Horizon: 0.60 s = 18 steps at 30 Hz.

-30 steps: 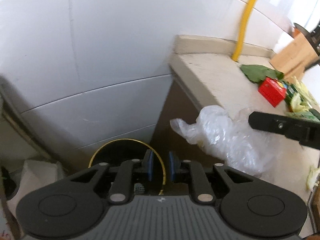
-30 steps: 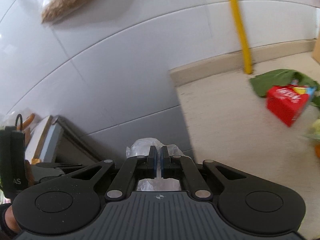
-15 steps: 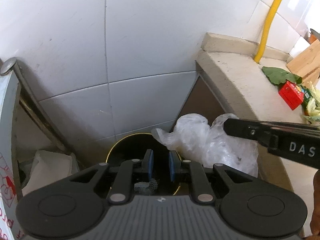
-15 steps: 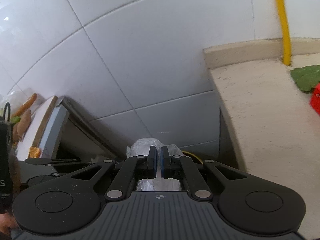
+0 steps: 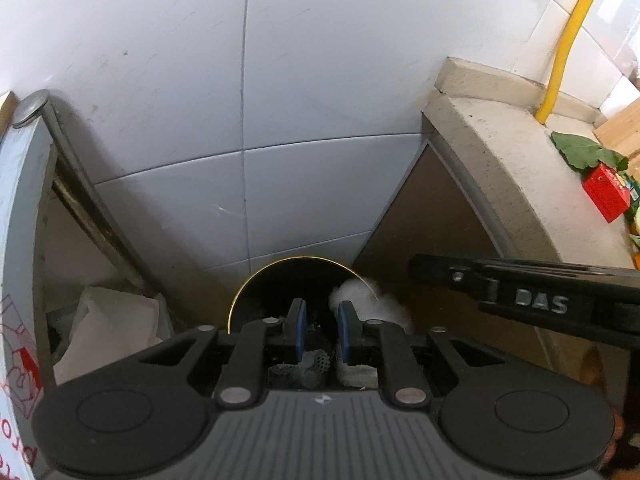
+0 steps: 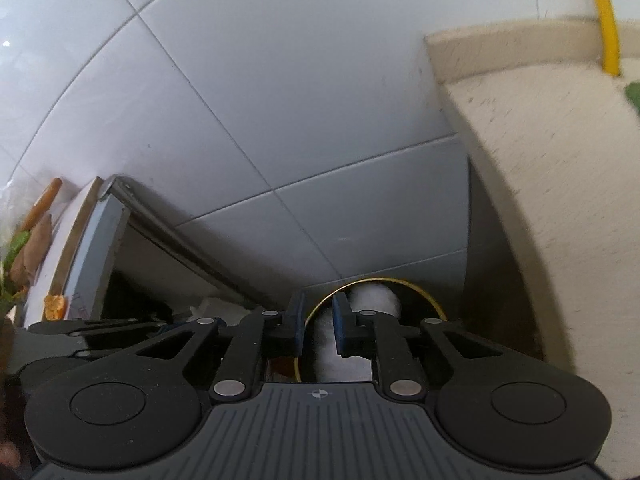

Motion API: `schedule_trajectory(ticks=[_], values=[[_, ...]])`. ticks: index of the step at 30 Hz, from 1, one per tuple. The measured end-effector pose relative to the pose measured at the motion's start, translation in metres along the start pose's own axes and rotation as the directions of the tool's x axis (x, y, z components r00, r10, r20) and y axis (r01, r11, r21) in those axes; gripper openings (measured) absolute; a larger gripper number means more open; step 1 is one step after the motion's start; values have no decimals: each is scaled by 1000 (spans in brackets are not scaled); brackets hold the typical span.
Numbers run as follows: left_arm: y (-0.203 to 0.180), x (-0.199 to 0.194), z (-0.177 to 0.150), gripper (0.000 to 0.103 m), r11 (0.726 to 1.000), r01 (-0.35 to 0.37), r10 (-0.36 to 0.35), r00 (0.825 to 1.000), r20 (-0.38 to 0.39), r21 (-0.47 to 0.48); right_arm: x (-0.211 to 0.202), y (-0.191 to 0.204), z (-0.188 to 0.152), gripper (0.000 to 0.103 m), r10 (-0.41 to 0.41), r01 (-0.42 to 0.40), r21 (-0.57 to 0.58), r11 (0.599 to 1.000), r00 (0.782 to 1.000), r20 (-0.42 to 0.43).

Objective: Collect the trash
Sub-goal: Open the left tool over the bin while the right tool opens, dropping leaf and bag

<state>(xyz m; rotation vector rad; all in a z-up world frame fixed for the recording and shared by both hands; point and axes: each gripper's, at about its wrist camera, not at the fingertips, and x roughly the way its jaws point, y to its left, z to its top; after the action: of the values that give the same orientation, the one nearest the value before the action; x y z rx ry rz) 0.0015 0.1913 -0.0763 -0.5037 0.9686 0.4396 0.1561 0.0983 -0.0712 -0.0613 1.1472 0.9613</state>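
A black trash bin with a gold rim (image 5: 280,265) (image 6: 380,279) stands on the floor, in the gap between the counter and the tiled wall. A crumpled clear plastic bag (image 5: 362,300) (image 6: 372,300) lies in the bin's mouth against the right rim. My right gripper (image 6: 318,312) hangs just above the bin. Its jaws are opening, and the bag shows through the gap without the pads pressing on it. In the left wrist view the right gripper (image 5: 420,270) reaches in from the right, apart from the bag. My left gripper (image 5: 320,312) points into the bin, pads slightly apart, nothing seen between them.
A beige stone counter (image 5: 500,152) rises on the right, carrying a green leaf (image 5: 580,152) and a red box (image 5: 604,196). A yellow pipe (image 5: 568,40) runs up the wall. White packing (image 5: 108,320) and a grey cabinet edge (image 5: 24,200) stand to the left of the bin.
The right gripper carried the plastic bag off the counter edge and down over the bin, then parted its jaws; the bag now sits in the bin. The left gripper drew nearer the bin.
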Motion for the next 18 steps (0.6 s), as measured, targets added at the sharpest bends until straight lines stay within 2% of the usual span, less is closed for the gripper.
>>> schedule_trajectory(ticks=[3,8,11,14,18], values=[[2,-2,-1,14,1000,-3,3,1000,3,1,4,0,-1,22,-15,15,9,1000,1000,-2],[0,-6,2,14,1000,18,-18,1000,6,2,-14,6,-1,22,-26,27,-12,1000,999,30],[-10,-12,6,14,999,36,-36,999,22,33,-30,6,-2,24,-48,49,-11,999,997,58],[-22,-20,10,18,996,52,-55,998,43,66,-51,1,-5,30,-68,68,5,998,994,91],[-39,-24,16,20,991,74,-80,995,58,113,-74,-4,-6,31,-97,96,17,995,986,137]])
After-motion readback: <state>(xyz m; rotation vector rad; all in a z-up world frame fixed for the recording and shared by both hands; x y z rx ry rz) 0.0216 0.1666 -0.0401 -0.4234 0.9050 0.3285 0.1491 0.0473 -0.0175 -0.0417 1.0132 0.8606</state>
